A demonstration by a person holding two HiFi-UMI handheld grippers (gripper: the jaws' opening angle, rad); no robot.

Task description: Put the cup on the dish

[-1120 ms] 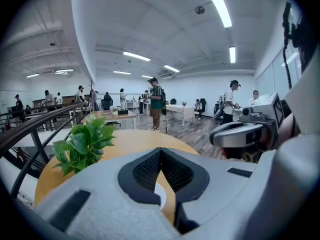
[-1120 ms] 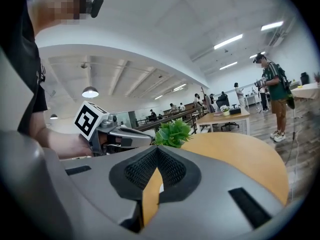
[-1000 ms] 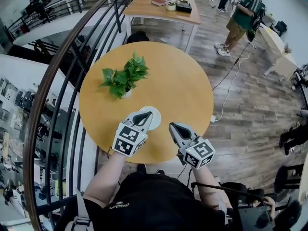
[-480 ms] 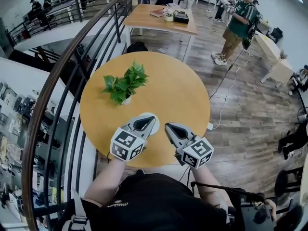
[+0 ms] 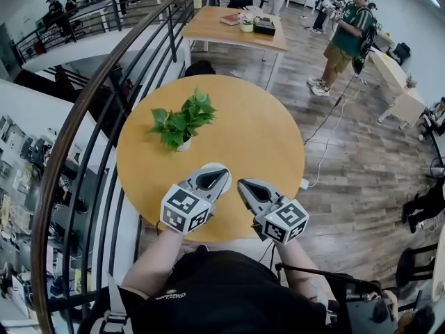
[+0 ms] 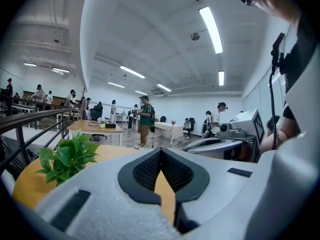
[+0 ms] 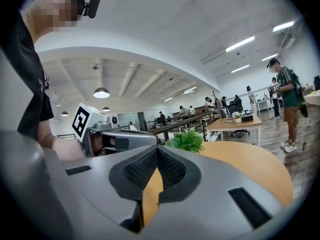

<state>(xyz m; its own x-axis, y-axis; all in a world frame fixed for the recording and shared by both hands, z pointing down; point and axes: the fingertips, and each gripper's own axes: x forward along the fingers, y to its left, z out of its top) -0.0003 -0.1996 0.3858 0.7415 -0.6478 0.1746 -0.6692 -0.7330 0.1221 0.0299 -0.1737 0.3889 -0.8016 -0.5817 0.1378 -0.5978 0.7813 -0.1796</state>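
On the near side of the round wooden table (image 5: 257, 131) lies a white dish (image 5: 208, 165); only its far rim shows past my left gripper (image 5: 224, 172), which hovers over it. No cup is visible in any view. My left gripper (image 6: 160, 151) is shut with nothing between its pads. My right gripper (image 5: 241, 184) hangs just right of the left one over the table's near edge. It is shut and empty too, seen as the right gripper (image 7: 156, 149) in its own view. Both point nearly level across the table.
A potted green plant (image 5: 182, 120) stands left of the table's centre. A curved black railing (image 5: 104, 82) runs along the left side. Beyond are a rectangular wooden table (image 5: 236, 19) and a standing person (image 5: 344, 30) on the wood floor.
Both grippers have risen a little above the table. The left one now covers more of the dish than a second ago.
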